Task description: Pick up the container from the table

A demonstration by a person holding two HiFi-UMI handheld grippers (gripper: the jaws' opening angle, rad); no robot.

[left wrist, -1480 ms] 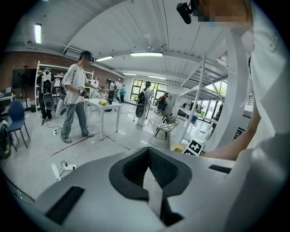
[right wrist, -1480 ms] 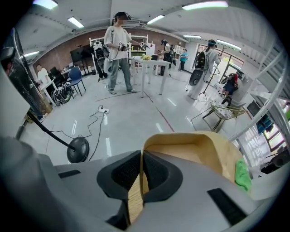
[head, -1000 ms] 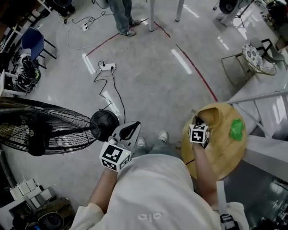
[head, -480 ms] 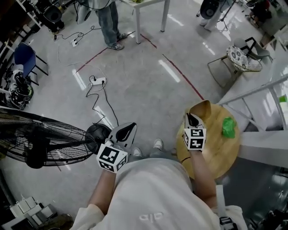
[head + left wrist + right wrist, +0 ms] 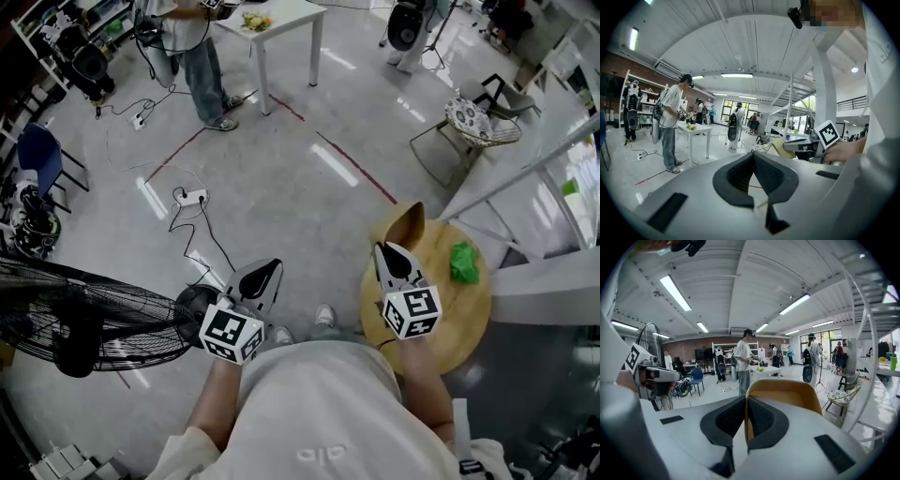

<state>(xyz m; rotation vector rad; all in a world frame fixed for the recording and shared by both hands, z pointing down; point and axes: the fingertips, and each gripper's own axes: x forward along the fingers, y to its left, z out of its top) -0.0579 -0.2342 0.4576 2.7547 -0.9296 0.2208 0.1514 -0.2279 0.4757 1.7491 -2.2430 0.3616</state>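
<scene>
Right claw: clenched. In my right gripper view its two black pads pinch the near wall of the tan, thin-walled, bowl-shaped container.
Grip: the wall runs edge-on between the pads. The rest of the container stands out beyond the tips with its open side towards me.
Container: in my head view it sticks out past the claw's tips, held in the air over the far left edge of the desk. Only the claw touches it.
Desk: a round, light wooden top. My right arm reaches in across its near left edge.
Green item: a small crumpled bright green thing lies on the desk near the far right edge, apart from the container.
Left claw: clenched too. In my left gripper view the pads meet at their tips with nothing between them. It hangs over the floor, well off the desk's left edge.
Floor: pale and glossy. A large black wire-cage fan stands just left of my left claw. Farther out lies a white power strip with a black cable, and a red line runs across the floor.
Room: at the far end a person stands beside a white square desk.
</scene>
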